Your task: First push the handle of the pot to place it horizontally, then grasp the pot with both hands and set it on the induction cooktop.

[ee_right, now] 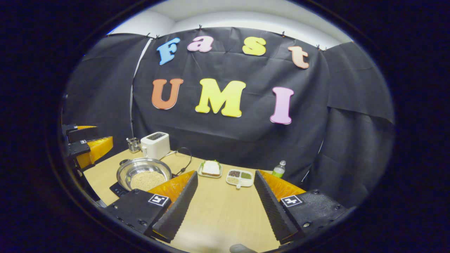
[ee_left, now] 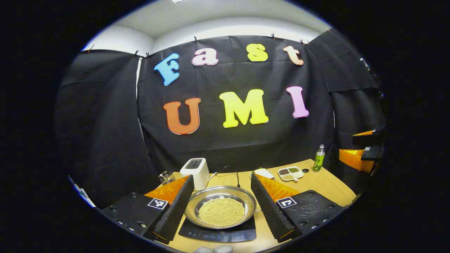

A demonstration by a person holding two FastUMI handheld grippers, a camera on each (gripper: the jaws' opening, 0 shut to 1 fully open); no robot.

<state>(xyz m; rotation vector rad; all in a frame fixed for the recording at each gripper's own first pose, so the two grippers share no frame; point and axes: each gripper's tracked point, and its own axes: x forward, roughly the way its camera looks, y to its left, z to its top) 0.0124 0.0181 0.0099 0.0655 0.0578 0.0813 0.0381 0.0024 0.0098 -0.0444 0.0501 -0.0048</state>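
Observation:
A steel pot (ee_left: 220,207) with pale beans in it rests on the black induction cooktop (ee_left: 218,232), near the table's front edge. My left gripper (ee_left: 222,176) is open, raised a little above and in front of the pot, one finger to each side and neither touching it. In the right gripper view the pot (ee_right: 144,174) and cooktop (ee_right: 117,189) lie at the left. My right gripper (ee_right: 225,173) is open over bare table, well right of the pot. I cannot make out the pot's handle. Each gripper shows at the edge of the other's view: right gripper (ee_left: 365,151), left gripper (ee_right: 82,146).
On the wooden table (ee_right: 218,211), a white toaster (ee_right: 155,144) and a glass (ee_right: 133,144) stand behind the cooktop, with a black cable (ee_right: 184,160) beside them. A plate with a sandwich (ee_right: 210,168), a divided dish (ee_right: 239,177) and a green bottle (ee_right: 278,169) sit near the back.

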